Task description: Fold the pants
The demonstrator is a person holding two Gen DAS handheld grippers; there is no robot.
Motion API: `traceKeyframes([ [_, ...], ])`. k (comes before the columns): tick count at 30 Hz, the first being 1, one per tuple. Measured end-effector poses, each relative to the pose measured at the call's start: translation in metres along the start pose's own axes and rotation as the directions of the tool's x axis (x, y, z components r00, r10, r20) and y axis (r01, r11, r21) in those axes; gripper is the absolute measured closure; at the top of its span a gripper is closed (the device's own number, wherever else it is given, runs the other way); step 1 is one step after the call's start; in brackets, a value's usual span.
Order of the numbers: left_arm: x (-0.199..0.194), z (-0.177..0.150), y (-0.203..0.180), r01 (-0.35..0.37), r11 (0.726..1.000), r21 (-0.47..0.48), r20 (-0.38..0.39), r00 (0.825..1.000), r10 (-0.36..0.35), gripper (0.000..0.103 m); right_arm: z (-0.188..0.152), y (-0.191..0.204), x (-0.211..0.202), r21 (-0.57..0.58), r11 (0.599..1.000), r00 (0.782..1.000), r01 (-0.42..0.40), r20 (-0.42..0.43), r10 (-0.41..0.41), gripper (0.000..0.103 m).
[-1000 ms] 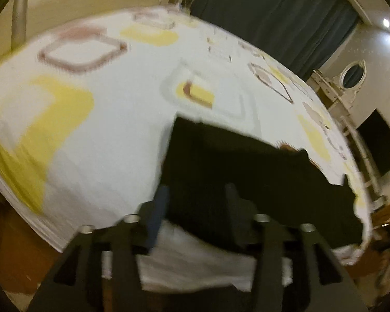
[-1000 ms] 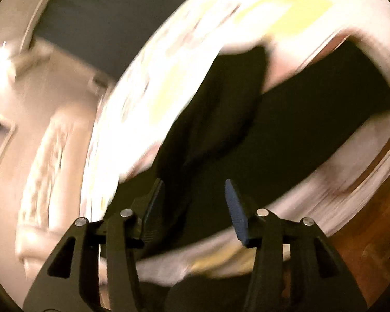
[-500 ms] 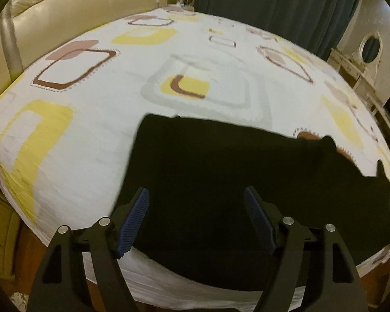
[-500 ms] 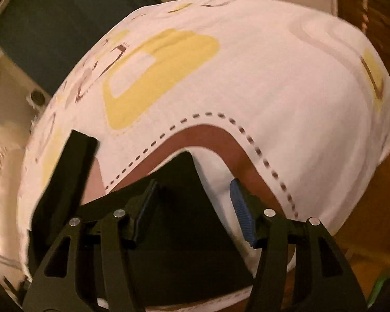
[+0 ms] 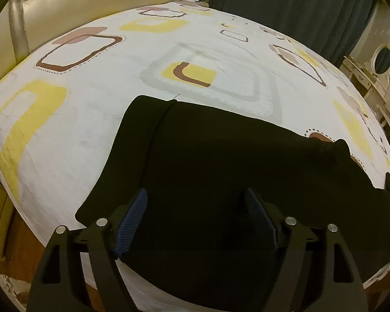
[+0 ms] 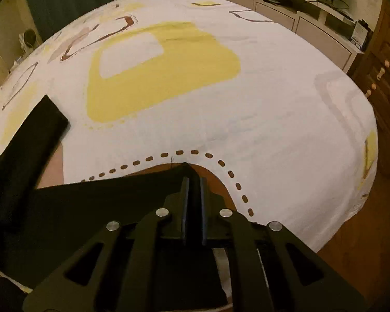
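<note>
Right claw point(image 6: 192, 182) just pinched shut on pants point(image 5: 221, 169) corner, left claw point(image 5: 196, 204) wide, just opened over cloth: thin bite may slip when lifted off bed point(image 6: 273, 104).

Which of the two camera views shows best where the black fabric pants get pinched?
The right wrist view. There the right gripper, which has just been closing, is shut on a pointed corner of the black fabric pants. The left wrist view shows the pants spread across the patterned bedsheet, with the left gripper open over them.
</note>
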State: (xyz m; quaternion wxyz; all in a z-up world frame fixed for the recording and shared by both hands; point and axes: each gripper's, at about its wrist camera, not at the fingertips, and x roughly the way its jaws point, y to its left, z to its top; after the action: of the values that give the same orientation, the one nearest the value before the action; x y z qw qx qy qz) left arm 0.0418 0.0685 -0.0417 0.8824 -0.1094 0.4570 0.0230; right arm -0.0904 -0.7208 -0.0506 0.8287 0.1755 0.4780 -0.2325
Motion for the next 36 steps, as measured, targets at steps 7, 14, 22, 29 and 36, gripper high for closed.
traceKeyframes([
  [7, 0.001, 0.002, 0.002, 0.015, 1.0, 0.014, -0.002, 1.0, -0.015, 0.024, 0.029, -0.002, -0.055, 0.319, 0.946, 0.99, -0.063, 0.136, 0.02, 0.058],
  [14, 0.001, -0.001, -0.001, 0.012, 1.0, 0.025, 0.008, 1.0, -0.012, 0.02, 0.065, 0.165, -0.019, 0.227, 0.934, 0.96, -0.274, 0.011, 0.279, 0.051],
  [22, 0.002, -0.001, -0.002, 0.016, 0.999, 0.033, 0.001, 1.0, -0.016, 0.019, 0.081, 0.279, 0.062, 0.113, 0.991, 0.972, 0.076, -0.231, -0.048, 0.048],
  [29, 0.002, -0.001, -0.003, 0.01, 0.999, 0.034, -0.003, 1.0, -0.01, 0.018, 0.082, 0.275, 0.055, 0.118, 0.992, 0.968, 0.053, -0.249, -0.023, 0.092],
  [36, 0.002, -0.002, -0.005, 0.0, 0.999, 0.038, 0.004, 1.0, 0.0, 0.018, 0.082, 0.21, -0.052, 0.215, 0.914, 0.938, -0.344, 0.04, 0.344, 0.097],
])
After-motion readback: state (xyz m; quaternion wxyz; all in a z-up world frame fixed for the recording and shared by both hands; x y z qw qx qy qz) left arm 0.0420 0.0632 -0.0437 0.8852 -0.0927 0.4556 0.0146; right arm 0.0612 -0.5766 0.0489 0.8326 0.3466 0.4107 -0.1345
